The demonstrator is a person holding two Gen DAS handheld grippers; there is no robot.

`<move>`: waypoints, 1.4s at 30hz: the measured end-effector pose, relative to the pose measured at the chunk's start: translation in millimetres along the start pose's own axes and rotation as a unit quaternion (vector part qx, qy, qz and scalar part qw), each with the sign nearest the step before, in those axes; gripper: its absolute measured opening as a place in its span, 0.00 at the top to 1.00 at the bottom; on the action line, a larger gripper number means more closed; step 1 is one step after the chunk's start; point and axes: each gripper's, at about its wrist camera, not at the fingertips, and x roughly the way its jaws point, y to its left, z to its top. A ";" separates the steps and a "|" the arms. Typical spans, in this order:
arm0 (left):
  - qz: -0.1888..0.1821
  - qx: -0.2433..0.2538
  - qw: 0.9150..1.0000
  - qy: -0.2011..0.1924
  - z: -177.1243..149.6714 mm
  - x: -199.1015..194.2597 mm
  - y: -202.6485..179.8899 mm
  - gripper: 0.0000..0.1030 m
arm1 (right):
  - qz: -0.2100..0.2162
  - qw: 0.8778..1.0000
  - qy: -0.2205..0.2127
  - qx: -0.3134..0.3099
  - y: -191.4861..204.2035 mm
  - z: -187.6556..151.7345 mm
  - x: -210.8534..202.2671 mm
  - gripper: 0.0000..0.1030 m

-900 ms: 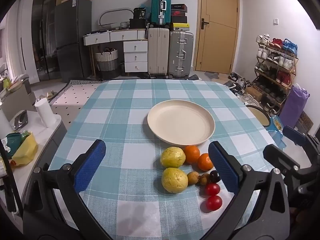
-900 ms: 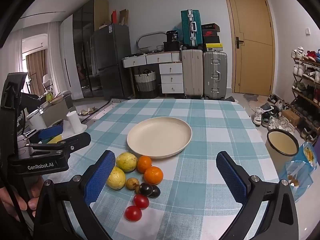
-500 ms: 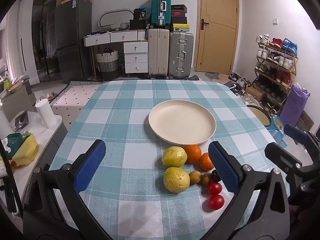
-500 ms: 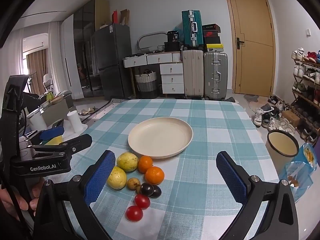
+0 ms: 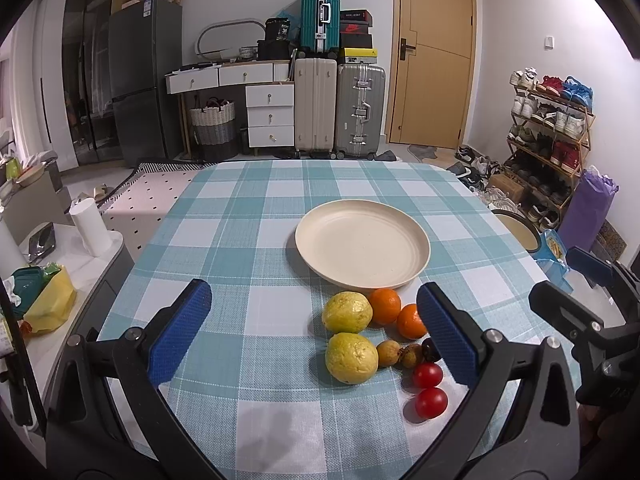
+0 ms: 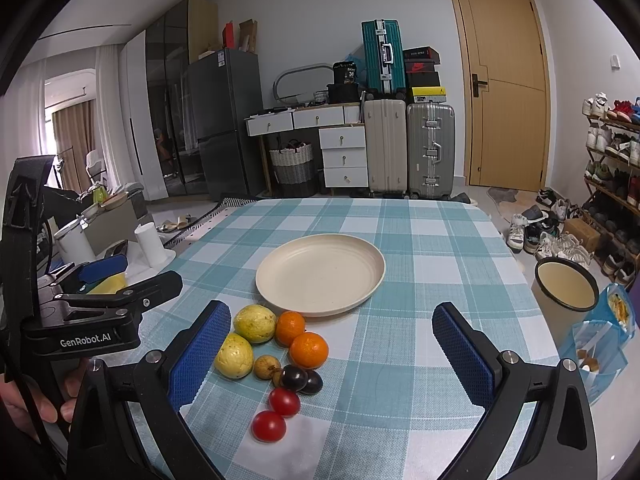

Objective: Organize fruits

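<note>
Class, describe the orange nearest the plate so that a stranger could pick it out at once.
Start at the cream plate on the checked tablecloth. Just in front of its near rim lies a cluster of fruit. The orange almost touching that rim, beside a yellow fruit, is it; the other orange lies nearer the camera.

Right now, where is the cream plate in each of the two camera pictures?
Left wrist view: the cream plate sits right of centre, just beyond the fruit.
Right wrist view: the cream plate sits at centre, again just beyond the fruit.
Shared landmark: the teal suitcase by the far wall.
</note>
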 end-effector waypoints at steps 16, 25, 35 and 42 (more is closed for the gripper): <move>-0.006 0.002 1.000 0.002 -4.0 -2.6 2.4 0.00 | 0.001 1.000 0.001 0.001 0.8 1.7 0.5 0.00; -0.012 0.007 1.000 0.008 -4.1 -2.0 4.0 0.00 | 0.001 1.000 0.001 0.002 3.1 1.5 -1.1 0.00; -0.012 0.008 1.000 0.007 -3.8 -0.6 4.1 0.00 | 0.003 1.000 0.000 0.003 4.5 0.9 -1.6 0.00; -0.016 0.009 1.000 0.009 -5.1 1.8 3.6 0.01 | 0.004 1.000 0.001 0.004 4.8 0.8 -2.2 0.00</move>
